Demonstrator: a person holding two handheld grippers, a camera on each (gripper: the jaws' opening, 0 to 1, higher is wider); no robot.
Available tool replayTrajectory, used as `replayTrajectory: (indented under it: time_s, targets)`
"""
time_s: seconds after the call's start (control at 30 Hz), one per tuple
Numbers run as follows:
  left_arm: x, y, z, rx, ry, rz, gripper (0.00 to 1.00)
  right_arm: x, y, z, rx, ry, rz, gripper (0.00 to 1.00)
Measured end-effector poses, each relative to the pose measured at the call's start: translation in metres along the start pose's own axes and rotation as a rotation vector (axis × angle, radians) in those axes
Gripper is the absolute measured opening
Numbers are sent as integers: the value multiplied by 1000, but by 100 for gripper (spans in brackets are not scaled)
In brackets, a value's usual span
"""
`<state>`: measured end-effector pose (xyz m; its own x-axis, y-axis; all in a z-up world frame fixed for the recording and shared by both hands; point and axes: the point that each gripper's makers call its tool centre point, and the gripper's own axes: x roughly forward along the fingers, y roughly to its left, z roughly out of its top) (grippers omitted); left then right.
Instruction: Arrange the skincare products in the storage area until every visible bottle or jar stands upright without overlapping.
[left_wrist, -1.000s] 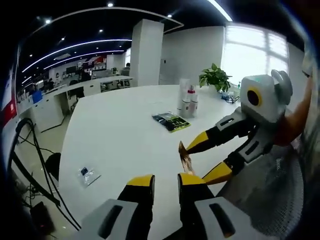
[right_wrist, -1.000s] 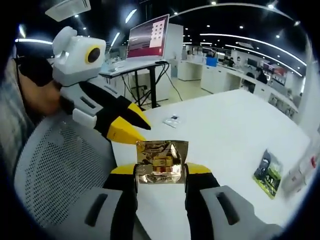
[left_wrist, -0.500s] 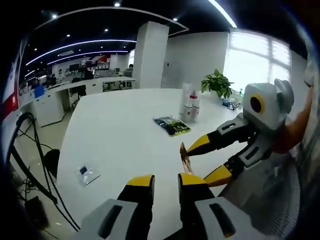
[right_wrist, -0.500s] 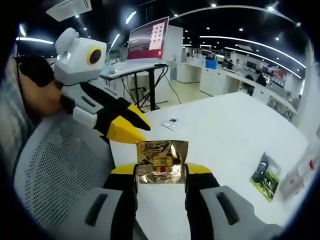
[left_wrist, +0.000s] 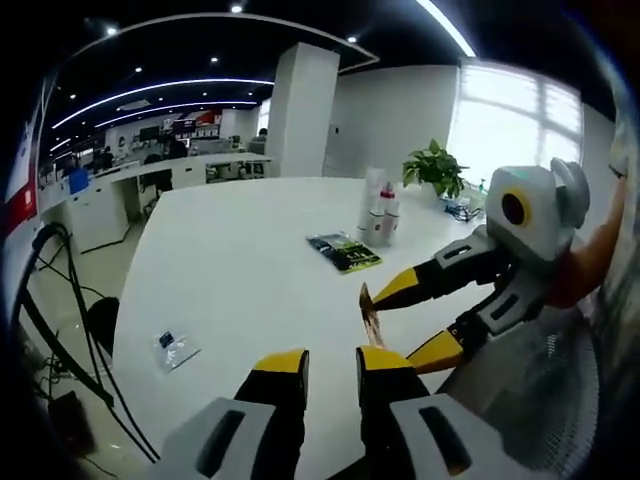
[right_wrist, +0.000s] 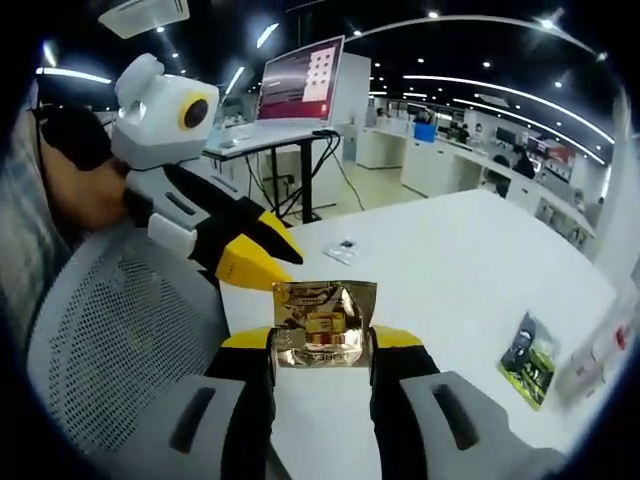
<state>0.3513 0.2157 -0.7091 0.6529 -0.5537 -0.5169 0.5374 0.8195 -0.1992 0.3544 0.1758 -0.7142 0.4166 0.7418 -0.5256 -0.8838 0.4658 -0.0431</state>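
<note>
— Where are the skincare bottles from where you stand?

— Far end of the white bench, a small cluster standing upright close together, just in front of the potted plant. A dark flat packet lies on the bench just this side of them, and a small clear sachet sits well apart near the bench's other edge.

— And the two tools?

— The right hand-held gripper is clamped on a gold foil sachet, held flat between its jaws over the near edge of the bench, by the mesh chair. The left hand-held gripper hangs just beside it with its jaws a little apart and nothing between them.

— So how should this step go?

— I'd say the sachet needs carrying across to the bottles and setting down beside them, not on the dark packet. Keep it level, come in low, and release only once it rests on bare bench, so nothing overlaps. The bottles look light and top-heavy; a brush from a jaw could tip one, so approach from the open side.
</note>
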Motion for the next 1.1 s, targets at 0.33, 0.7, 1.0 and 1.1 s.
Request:
replayTrajectory:
  time_s: [0.33, 0.7, 1.0, 1.1]
  targets:
    - [-1, 0, 3, -39, -17, -13, 21, 0, 2, 3, -17, -7, 2, 34]
    - [-1, -10, 9, -87, -39, -65, 27, -1, 4, 5, -36, -10, 6, 34]
    - [0, -9, 8, -83, -36, -62, 27, -1, 4, 6, -43, -10, 6, 34]
    - [0, -10, 8, -83, -35, -62, 27, -1, 4, 6, -46, -11, 7, 34]
